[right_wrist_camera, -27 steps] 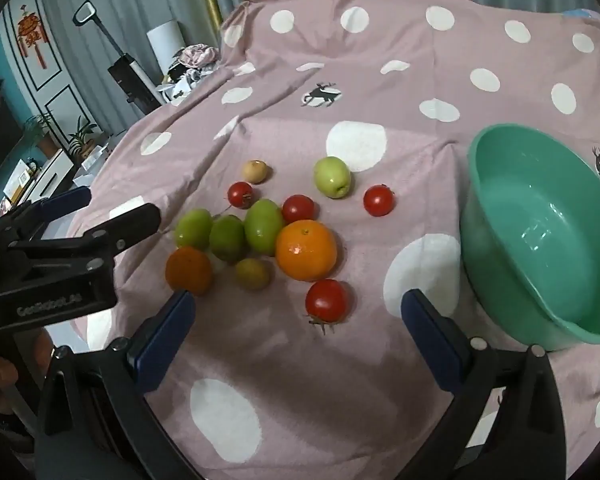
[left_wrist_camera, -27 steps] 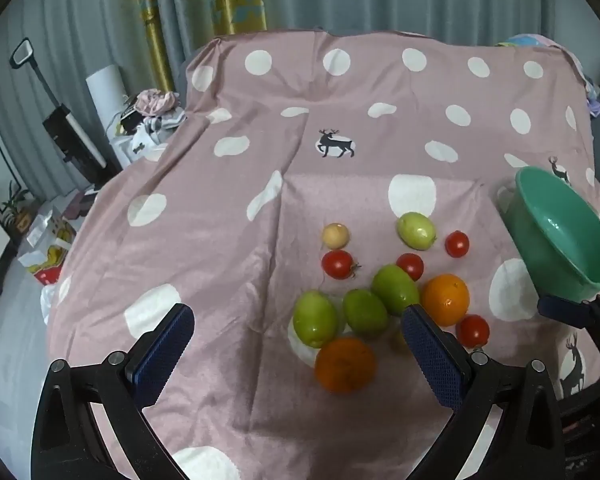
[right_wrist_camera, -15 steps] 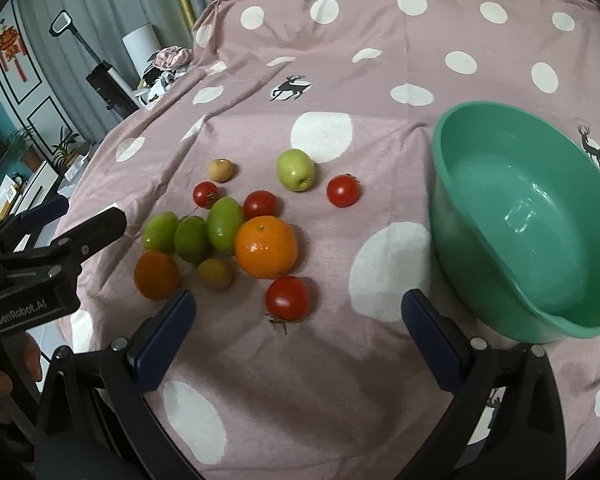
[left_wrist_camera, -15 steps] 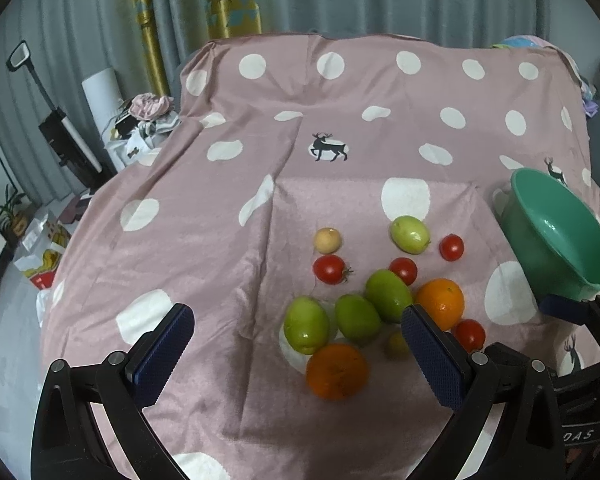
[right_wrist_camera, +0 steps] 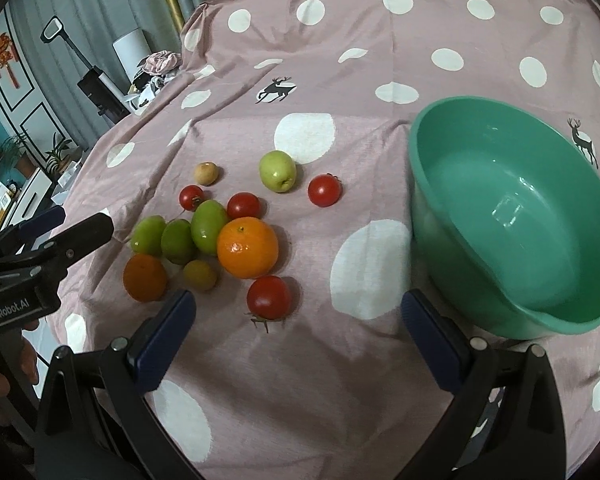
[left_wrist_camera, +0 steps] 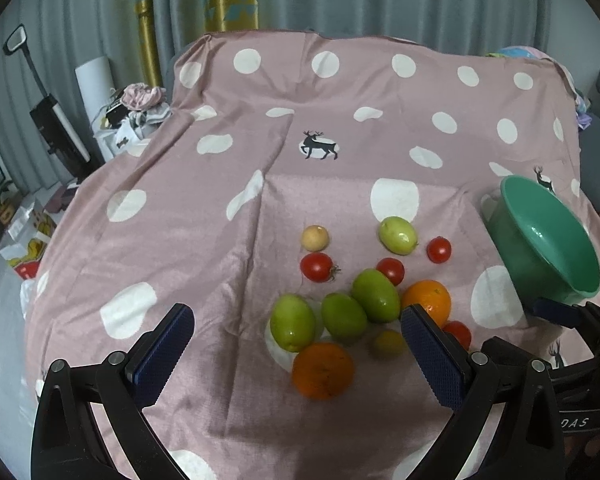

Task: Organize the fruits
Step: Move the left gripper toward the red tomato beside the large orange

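Both grippers, left gripper (left_wrist_camera: 296, 344) and right gripper (right_wrist_camera: 298, 334), were held spread wide and empty. Loose round fruits (right_wrist_camera: 247, 247) lay ahead of them, beside the empty green plastic bowl (right_wrist_camera: 512, 216); a first pick was judged pending.

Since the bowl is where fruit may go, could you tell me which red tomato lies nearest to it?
The lone tomato right of the pale green apple is nearest the green bowl; the others sit within the fruit cluster.

Both wrist views downward, sharing fruit (left_wrist_camera: 342, 312)
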### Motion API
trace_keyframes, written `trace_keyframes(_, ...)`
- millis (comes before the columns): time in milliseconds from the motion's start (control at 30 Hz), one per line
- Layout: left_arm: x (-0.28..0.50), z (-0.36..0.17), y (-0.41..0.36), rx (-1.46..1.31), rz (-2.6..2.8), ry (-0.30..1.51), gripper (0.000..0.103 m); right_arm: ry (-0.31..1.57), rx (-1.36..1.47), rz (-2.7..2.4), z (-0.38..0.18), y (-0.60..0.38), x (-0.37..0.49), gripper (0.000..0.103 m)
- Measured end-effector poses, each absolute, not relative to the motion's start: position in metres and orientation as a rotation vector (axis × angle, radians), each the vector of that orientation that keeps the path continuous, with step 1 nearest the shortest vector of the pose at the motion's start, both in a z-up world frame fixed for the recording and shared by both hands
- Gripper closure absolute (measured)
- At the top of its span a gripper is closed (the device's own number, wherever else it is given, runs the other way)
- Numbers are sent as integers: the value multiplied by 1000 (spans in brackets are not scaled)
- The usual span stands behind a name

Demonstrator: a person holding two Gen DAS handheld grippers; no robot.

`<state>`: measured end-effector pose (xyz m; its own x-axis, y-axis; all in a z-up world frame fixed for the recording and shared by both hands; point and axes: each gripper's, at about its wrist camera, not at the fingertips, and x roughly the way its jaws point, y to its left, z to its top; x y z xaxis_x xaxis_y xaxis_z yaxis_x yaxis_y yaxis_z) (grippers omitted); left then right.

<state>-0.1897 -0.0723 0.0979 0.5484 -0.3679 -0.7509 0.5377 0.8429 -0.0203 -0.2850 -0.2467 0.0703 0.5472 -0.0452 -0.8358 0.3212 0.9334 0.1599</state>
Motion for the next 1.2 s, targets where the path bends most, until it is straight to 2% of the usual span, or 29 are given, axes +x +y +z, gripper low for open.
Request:
trace_keyframes(600, -188, 90, -71, 202, -566, 867, 0, 945, 298, -197, 73, -243, -286, 0)
trace_keyframes(833, -176, 73, -65, 124, -643, 977, 0, 937, 243, -154, 71, -232, -284, 2)
trace_keyframes(1000, -177, 68, -59, 26, -769, 1018, 0, 957, 230, -94, 64, -226, -281, 19)
trace_keyframes(1200, -183, 66, -67, -18, -897, 1028, 0, 966, 256, -57, 53, -229, -277, 28)
